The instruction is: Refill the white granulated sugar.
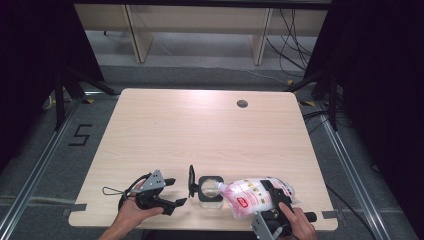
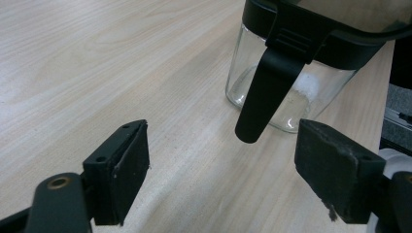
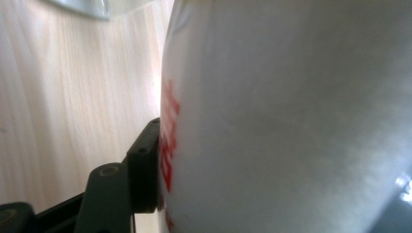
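Observation:
A clear glass jar (image 1: pixel 210 191) with a black rim stands near the table's front edge, its hinged lid (image 1: pixel 191 181) swung open to its left. A pink and white plastic bag (image 1: pixel 250 196) lies tilted with its mouth at the jar's rim. My right gripper (image 1: pixel 273 193) is shut on the bag's middle. In the right gripper view the bag (image 3: pixel 291 116) hides one jaw, and the other finger (image 3: pixel 145 165) presses against its side. My left gripper (image 1: pixel 176 191) stands open just left of the jar. In the left gripper view the jar (image 2: pixel 301 97) and its hanging black clasp (image 2: pixel 265 97) lie ahead of the gripper (image 2: pixel 228 174).
The light wooden table (image 1: pixel 200 130) has a round cable hole (image 1: pixel 242 103) at the back right. A black cord loop (image 1: pixel 111 191) trails left of the left hand. Wooden shelf legs and cables stand on the floor beyond the table.

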